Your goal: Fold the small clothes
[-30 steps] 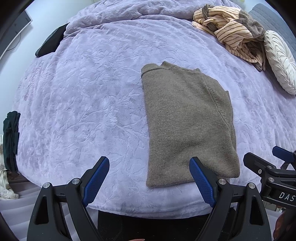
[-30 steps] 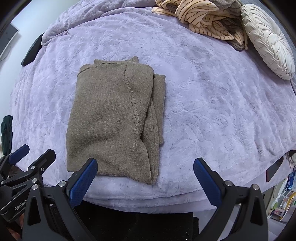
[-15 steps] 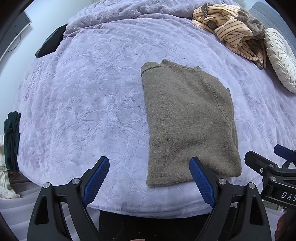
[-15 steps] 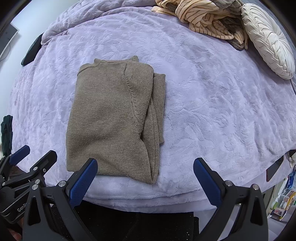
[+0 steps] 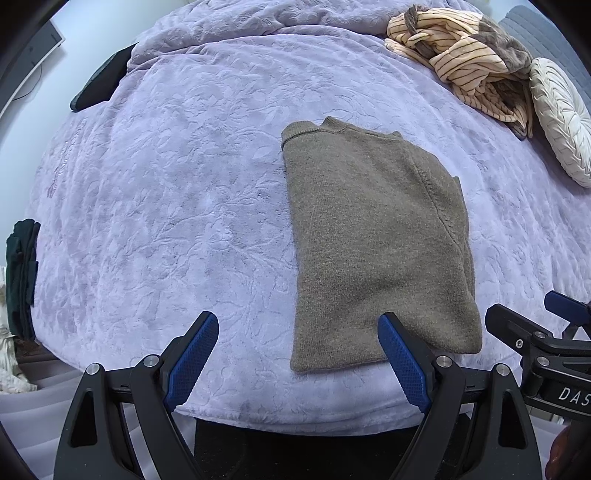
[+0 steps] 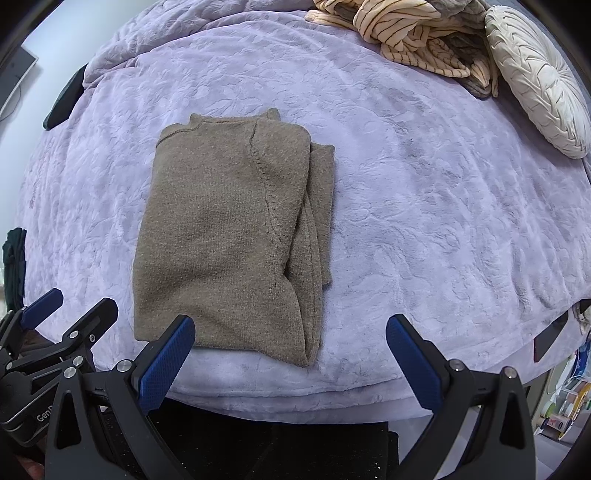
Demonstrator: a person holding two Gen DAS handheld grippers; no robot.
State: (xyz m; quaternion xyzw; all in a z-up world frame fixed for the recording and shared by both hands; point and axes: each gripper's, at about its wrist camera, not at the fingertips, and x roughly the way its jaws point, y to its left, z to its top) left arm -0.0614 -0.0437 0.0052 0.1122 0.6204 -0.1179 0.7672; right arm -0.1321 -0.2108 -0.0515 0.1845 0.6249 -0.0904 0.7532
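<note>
Both claws hang with jaws wide, holding nothing: the left gripper (image 5: 297,338) over bare plush, the right gripper (image 6: 290,339) beside it. Between them lies the sweater (image 6: 225,236), a brown knit folded into a rectangle (sleeve layers showing along its right side), near the front edge of the lilac embossed blanket (image 6: 424,206). Open blanket spreads on either side. Farther right, striped clothes (image 6: 410,33) touch a round pleated cushion (image 6: 535,77).
</note>
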